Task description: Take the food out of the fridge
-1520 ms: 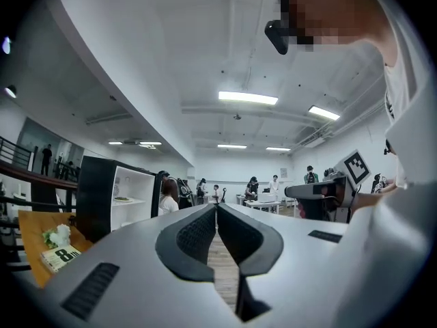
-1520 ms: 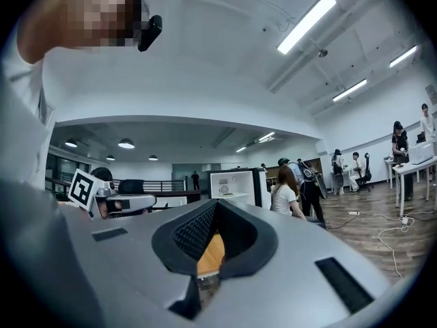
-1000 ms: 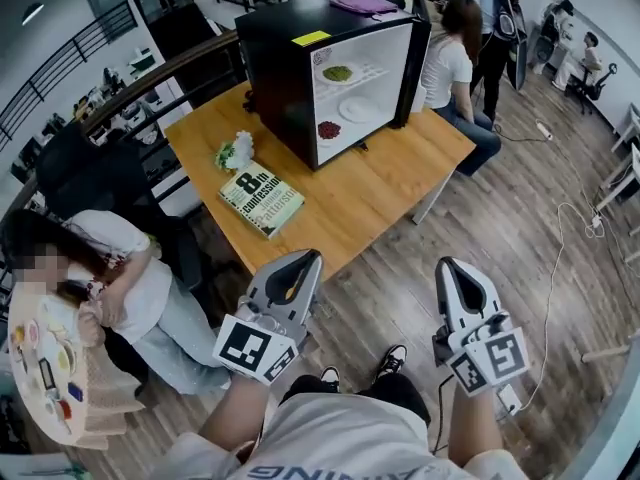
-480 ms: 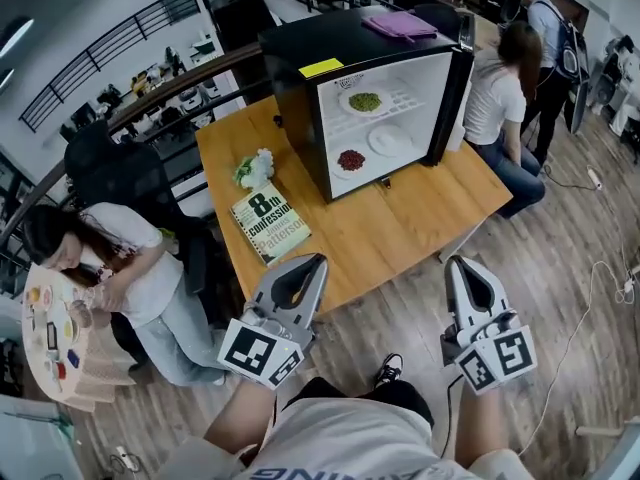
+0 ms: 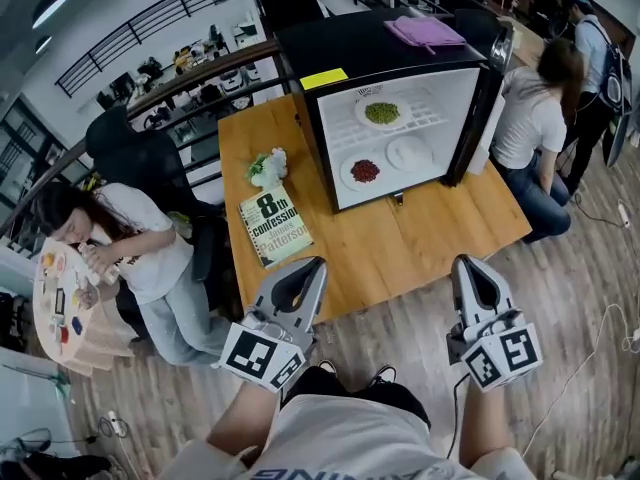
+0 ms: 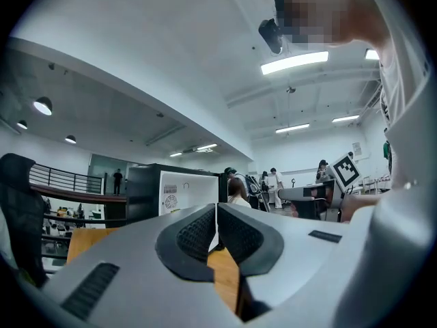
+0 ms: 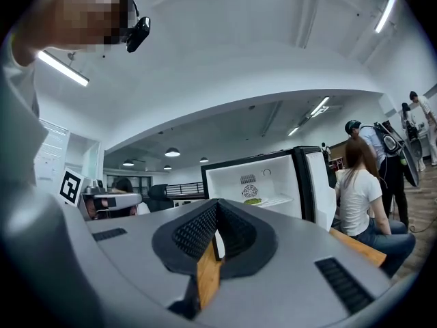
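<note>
Both tongs are closed tight with nothing between them. The left tongs (image 5: 303, 271) and the right tongs (image 5: 470, 268) hang side by side in front of the person, over the floor and just short of the near edge of the bench (image 5: 420, 238). The open fridge (image 5: 355, 43) stands on that bench. Inside, a plate of green food (image 5: 382, 113) sits on the upper shelf. A plate of red food (image 5: 365, 171) sits lower, beside an empty plate (image 5: 410, 153). A book (image 5: 275, 228) lies left of the fridge.
</note>
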Demonstrator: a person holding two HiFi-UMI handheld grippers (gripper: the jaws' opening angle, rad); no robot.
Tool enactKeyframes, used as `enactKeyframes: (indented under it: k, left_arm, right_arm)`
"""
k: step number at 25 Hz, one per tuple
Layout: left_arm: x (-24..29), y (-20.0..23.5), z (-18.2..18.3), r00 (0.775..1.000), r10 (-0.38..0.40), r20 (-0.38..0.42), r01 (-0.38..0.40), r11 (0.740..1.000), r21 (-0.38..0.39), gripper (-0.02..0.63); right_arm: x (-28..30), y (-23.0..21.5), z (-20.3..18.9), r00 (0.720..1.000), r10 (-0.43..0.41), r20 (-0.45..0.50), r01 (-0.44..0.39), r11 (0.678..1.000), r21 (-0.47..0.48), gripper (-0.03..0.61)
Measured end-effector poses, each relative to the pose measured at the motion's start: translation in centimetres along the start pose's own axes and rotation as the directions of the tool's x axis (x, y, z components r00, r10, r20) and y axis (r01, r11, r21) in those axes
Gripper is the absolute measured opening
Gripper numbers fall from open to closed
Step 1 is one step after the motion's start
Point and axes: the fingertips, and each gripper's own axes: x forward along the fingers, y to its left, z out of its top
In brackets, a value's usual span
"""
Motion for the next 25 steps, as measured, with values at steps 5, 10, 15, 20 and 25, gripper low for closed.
enactKeyframes:
  k: [5, 10, 15, 20, 25]
  left_arm:
    - [0.5, 3.0, 0.1, 1.0, 0.02, 0.019, -0.02, 1.0, 0.005, 0.017]
    - [0.8, 6.8, -0.4, 0.999, 0.003, 0.042, -0.003, 1.0, -0.005, 0.017]
    - [1.4, 9.1, -0.7, 0.998, -0.029, 0.047, 0.029, 0.999, -0.014, 0.017]
    - [2.3, 9.6, -0.4, 0.998, -0.027, 0.051, 0.028, 1.0, -0.012, 0.017]
    - [4.3, 9.0, -0.4, 0.999, -0.003, 0.053, 0.004, 1.0, -0.018, 0.017]
  right_arm:
    - [3.7, 1.0, 0.5, 1.0, 0.03, -0.007, -0.03, 0.999, -0.026, 0.02]
    - [7.4, 3.2, 0.7, 0.999, 0.025, -0.028, -0.027, 0.997, -0.066, 0.02]
    - [10.2, 4.4, 0.5, 0.999, 0.015, -0.033, -0.017, 0.998, -0.057, 0.02]
    - [11.8, 3.4, 0.6, 0.999, 0.025, -0.031, -0.026, 0.999, -0.029, 0.019]
    - [14.1, -0.3, 0.9, 0.998, 0.028, -0.049, -0.023, 0.994, 0.104, 0.02]
